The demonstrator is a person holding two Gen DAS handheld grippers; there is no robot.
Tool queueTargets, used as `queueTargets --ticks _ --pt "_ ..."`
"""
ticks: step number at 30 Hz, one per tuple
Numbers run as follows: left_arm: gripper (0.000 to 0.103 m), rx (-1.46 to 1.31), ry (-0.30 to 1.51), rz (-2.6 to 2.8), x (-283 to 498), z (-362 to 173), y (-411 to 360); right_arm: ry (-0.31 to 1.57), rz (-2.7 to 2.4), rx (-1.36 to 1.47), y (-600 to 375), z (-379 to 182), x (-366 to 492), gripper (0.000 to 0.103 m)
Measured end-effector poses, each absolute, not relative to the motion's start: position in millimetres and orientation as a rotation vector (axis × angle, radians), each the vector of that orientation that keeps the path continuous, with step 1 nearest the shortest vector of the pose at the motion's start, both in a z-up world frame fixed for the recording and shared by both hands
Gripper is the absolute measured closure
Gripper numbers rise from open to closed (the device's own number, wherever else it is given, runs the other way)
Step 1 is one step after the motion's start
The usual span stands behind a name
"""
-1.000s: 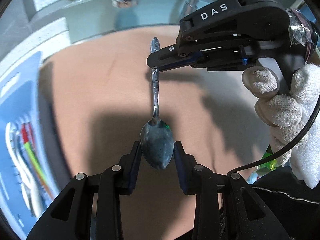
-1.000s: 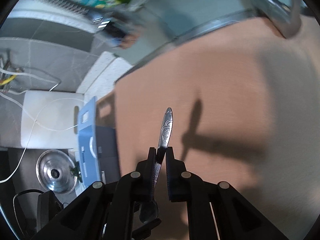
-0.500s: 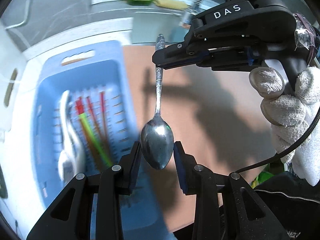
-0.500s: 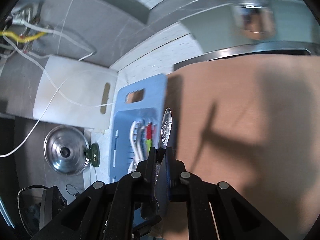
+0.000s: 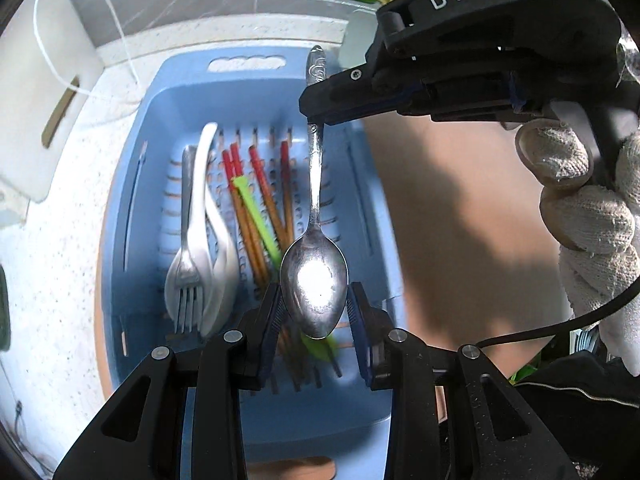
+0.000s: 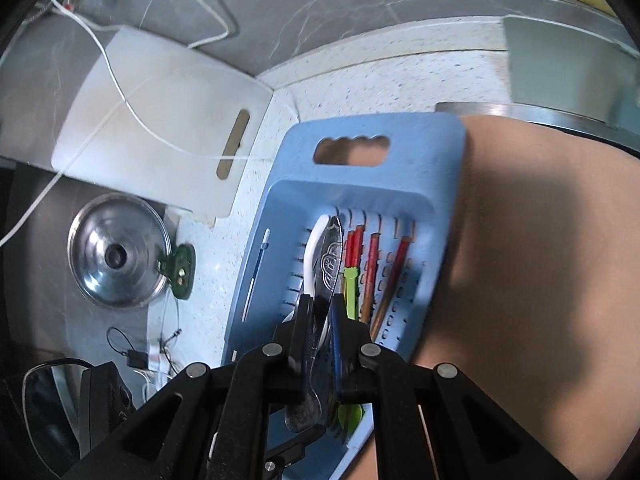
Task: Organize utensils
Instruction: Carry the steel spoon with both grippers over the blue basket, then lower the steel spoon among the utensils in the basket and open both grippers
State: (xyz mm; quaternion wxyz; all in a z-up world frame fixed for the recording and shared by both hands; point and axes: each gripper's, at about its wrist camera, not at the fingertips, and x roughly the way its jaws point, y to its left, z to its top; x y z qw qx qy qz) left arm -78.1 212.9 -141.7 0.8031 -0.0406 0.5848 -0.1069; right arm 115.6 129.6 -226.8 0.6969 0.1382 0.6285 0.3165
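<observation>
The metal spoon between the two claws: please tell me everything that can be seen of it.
The metal spoon is shiny steel with an oval bowl and a thin handle with an embossed pattern at its end. It hangs above the blue utensil basket, touching nothing inside. The right claw is shut on the handle near its end. The bowl sits between the left claw pads, which touch its edges. From the left wrist view, the hollow side faces the camera.

A metal spoon [image 5: 314, 284] hangs over the blue tray [image 5: 132, 184]. The left gripper [image 5: 314, 304] grips its bowl from both sides, and the right gripper [image 5: 316, 106] pinches its handle near the end. In the tray lie a fork [image 5: 186, 276], a white spoon [image 5: 208, 216] and chopsticks [image 5: 264, 200]
</observation>
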Motion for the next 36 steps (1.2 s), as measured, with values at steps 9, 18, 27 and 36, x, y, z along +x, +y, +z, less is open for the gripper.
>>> queueTargets --ticks 9,18,27,36 --pt "0.072 -0.113 1.288 -0.206 -75.4 -157.6 221.1 1.447 0.71 0.257 151.3 -246.2 114.9 0.095" --pt "0.072 -0.114 1.325 -0.185 -64.1 -172.2 222.7 1.483 0.694 0.227 161.9 -261.8 119.3 0.095" --pt "0.072 -0.12 1.356 -0.165 -55.5 -184.2 226.1 1.505 0.691 0.184 171.9 -272.4 122.0 0.095" --pt "0.072 -0.138 1.363 -0.159 -53.9 -187.0 230.1 1.503 0.69 0.15 179.1 -273.8 123.9 0.095"
